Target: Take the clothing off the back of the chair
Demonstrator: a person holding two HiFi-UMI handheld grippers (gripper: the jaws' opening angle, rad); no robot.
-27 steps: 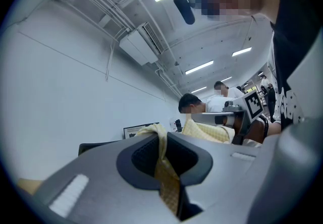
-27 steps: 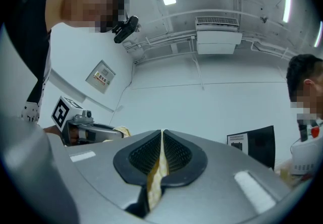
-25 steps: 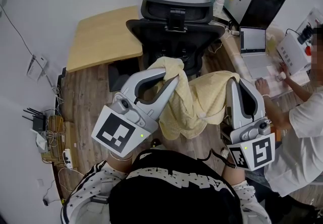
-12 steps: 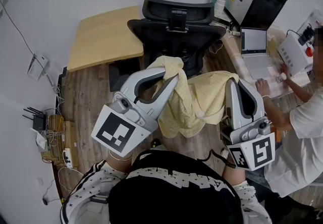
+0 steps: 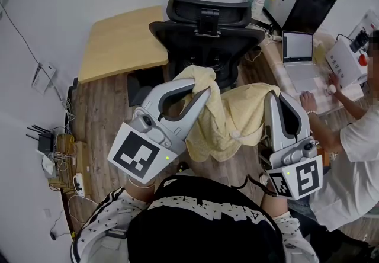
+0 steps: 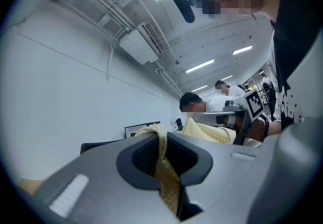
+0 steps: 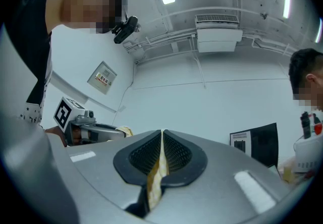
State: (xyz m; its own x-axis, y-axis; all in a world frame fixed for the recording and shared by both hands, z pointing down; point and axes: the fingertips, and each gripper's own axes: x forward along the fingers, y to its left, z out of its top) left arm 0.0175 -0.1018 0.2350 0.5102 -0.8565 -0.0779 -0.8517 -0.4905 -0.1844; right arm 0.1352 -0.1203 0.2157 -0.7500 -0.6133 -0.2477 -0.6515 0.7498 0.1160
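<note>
Ahead of me, beyond both tools, stands the black mesh-backed office chair, with the light wooden desk to its left. Its backrest and headrest look bare from the head view.

On my side of the chair hangs the pale yellow checked garment. It is slung crosswise between my two hands, so its long axis runs left to right and the middle sags in a loose fold towards me. I judge it already clear of the backrest, though I cannot tell whether the upper left corner brushes the chair's lower frame behind it.

At the cloth's left end the left hand-held gripper is clamped on a bunched edge. Its own view shows yellow fabric pinched between the dark ribbed pads. At the right end the right hand-held gripper is closed tight on a thinner fold, which its view shows as a narrow strip in the seam of the jaws.

Of the two, the left sits nearer the chair. Carrying the garment away therefore means drawing both ends back towards me together, left end first off the frame.
</note>
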